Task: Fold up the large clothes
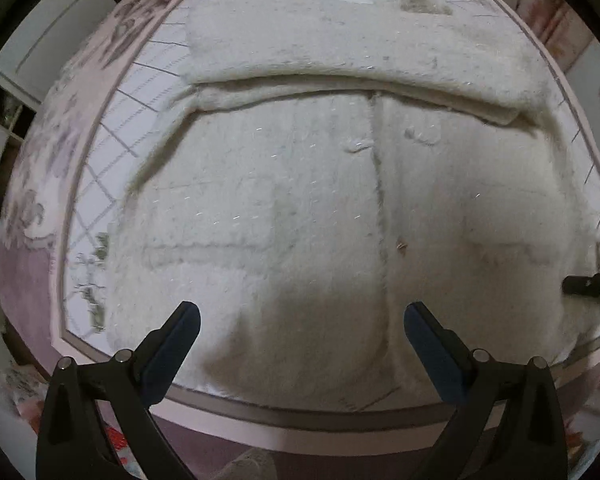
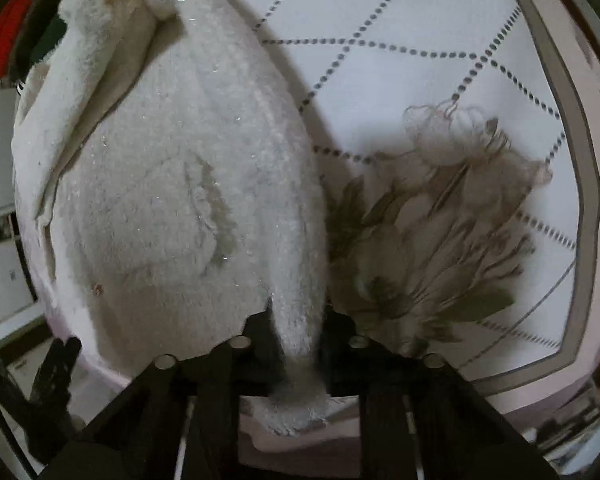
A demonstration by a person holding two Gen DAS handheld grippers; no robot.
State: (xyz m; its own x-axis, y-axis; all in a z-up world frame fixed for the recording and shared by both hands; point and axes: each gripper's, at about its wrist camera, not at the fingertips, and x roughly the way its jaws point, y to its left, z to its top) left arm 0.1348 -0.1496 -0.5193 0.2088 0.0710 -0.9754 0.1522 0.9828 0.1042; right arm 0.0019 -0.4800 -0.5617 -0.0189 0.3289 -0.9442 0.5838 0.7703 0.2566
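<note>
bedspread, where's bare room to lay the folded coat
Bare patches: the dotted-diamond bedspread right of the white fleece coat, above the printed flowers, and a narrower strip on the coat's other side. The middle is crowded by the coat.

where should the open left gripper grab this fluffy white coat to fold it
Take the white coat at its near hem, coming from above with the left gripper: that edge lies flat and free on the bed, right below the open jaws.
</note>
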